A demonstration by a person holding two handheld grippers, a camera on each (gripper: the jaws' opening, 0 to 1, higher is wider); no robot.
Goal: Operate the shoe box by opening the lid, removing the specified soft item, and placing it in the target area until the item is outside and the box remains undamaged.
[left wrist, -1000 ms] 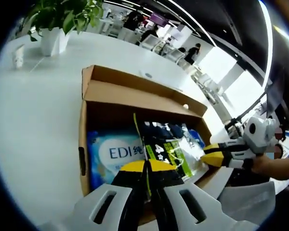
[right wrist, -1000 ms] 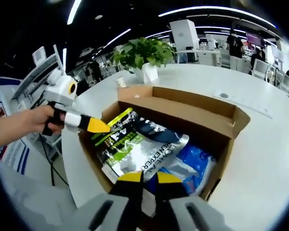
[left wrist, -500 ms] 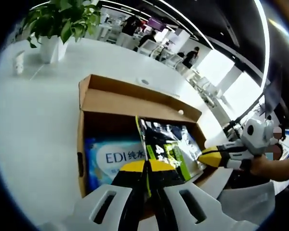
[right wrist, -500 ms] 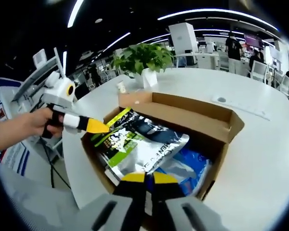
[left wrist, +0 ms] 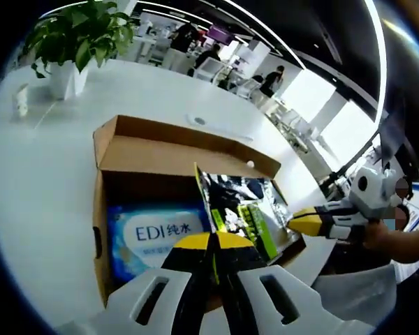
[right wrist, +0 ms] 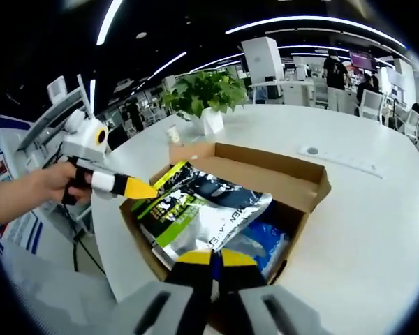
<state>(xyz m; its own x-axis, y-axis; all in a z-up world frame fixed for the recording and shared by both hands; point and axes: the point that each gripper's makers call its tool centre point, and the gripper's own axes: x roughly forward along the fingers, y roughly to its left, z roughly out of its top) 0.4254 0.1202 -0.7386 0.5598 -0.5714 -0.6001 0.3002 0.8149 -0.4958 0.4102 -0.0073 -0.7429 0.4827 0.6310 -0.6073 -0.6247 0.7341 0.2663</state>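
- White tabletop (left wrist: 49, 146) spreads across the left of the left gripper view and the right of the right gripper view; it carries the box and offers bare surface around it where, I judge, the item could be set down.
- Brown cardboard shoe box (left wrist: 167, 143) sits at centre frame with its lid flap folded back toward the top of the picture, so the opening step looks done and the contents are reachable.
- Silver-and-green soft pouch (right wrist: 195, 209) lies tilted in the box, its green end raised over the left rim in the right gripper view, partly out but not yet clear.
- Blue wipes pack (left wrist: 157, 234) lies flat under and beside the pouch, lower left of the box interior.
- Left gripper (left wrist: 213, 241) at bottom centre has its yellow tips pressed together on the pouch's near edge, apparently pinching it to lift.
- Right gripper (right wrist: 209, 258) likewise has tips closed at the pouch's lower edge; whether it truly grips the foil I cannot tell.
- Potted plant (right wrist: 206, 94) stands behind the box, well apart.
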